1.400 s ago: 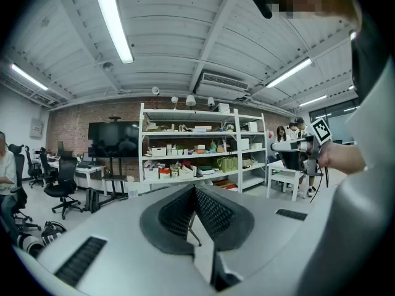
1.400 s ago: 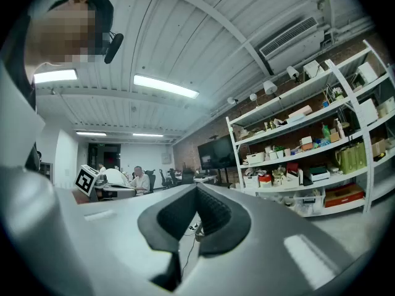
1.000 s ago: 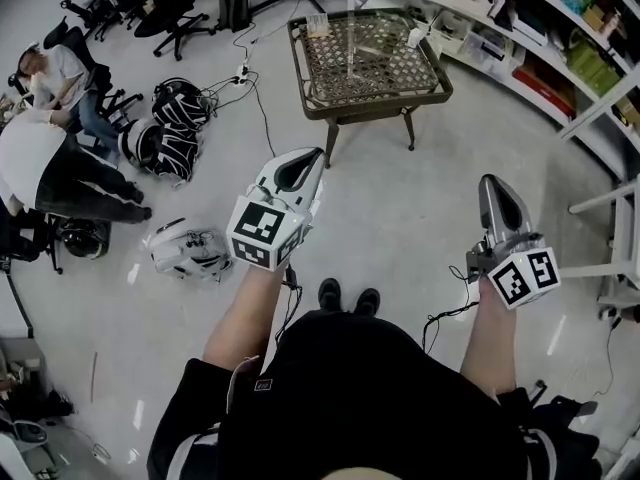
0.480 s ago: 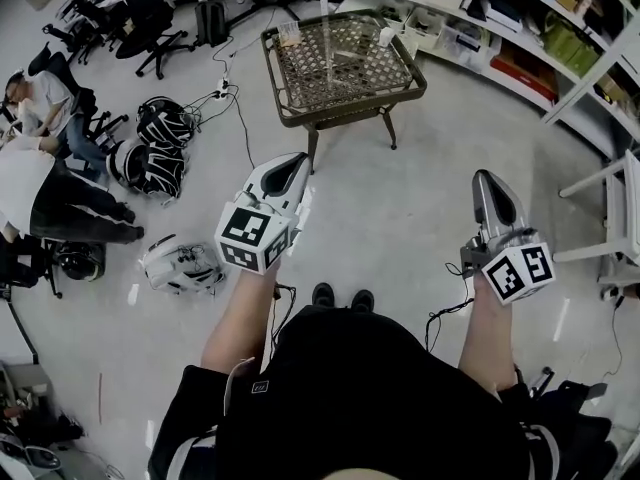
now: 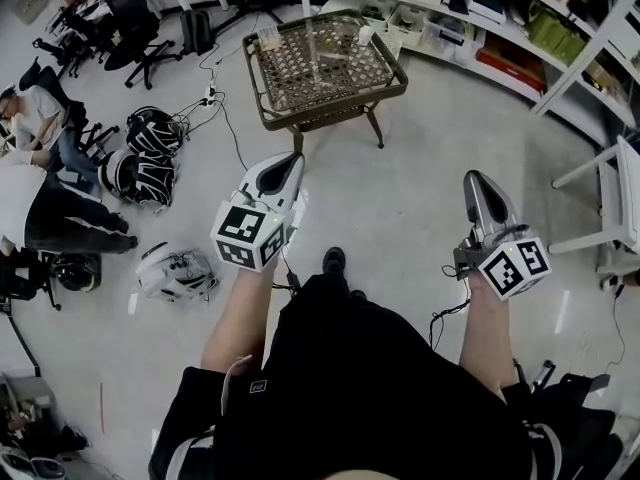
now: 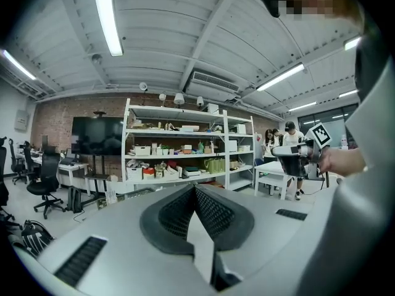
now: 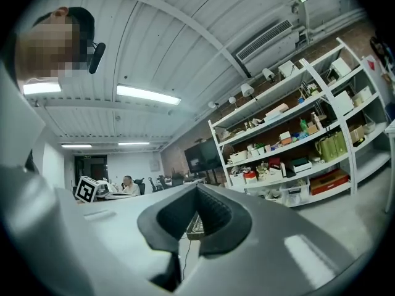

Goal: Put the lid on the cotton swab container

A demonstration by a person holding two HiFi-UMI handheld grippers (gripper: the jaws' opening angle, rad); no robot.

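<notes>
A low table with a woven top [image 5: 320, 63] stands ahead of me on the floor. Small items sit on it: a clear box [image 5: 268, 36] at its far left corner and a small white thing [image 5: 365, 35] at its far right. They are too small for me to tell container from lid. My left gripper [image 5: 289, 160] is held out at waist height, shut and empty, its jaws [image 6: 195, 187] meeting at the tip. My right gripper [image 5: 473, 179] is alongside it, also shut with nothing in it [image 7: 197, 187]. Both are well short of the table.
Long shelves [image 5: 500, 28] packed with boxes run along the right and back. A white frame [image 5: 610, 203] stands at the right edge. Bags and helmets [image 5: 150, 153] with cables lie on the floor at the left, near seated people [image 5: 40, 168] and office chairs [image 5: 130, 18].
The table and the shelves have drifted left in the head view as I walk. One foot has stepped forward. Both grippers stay shut and held out as before.
</notes>
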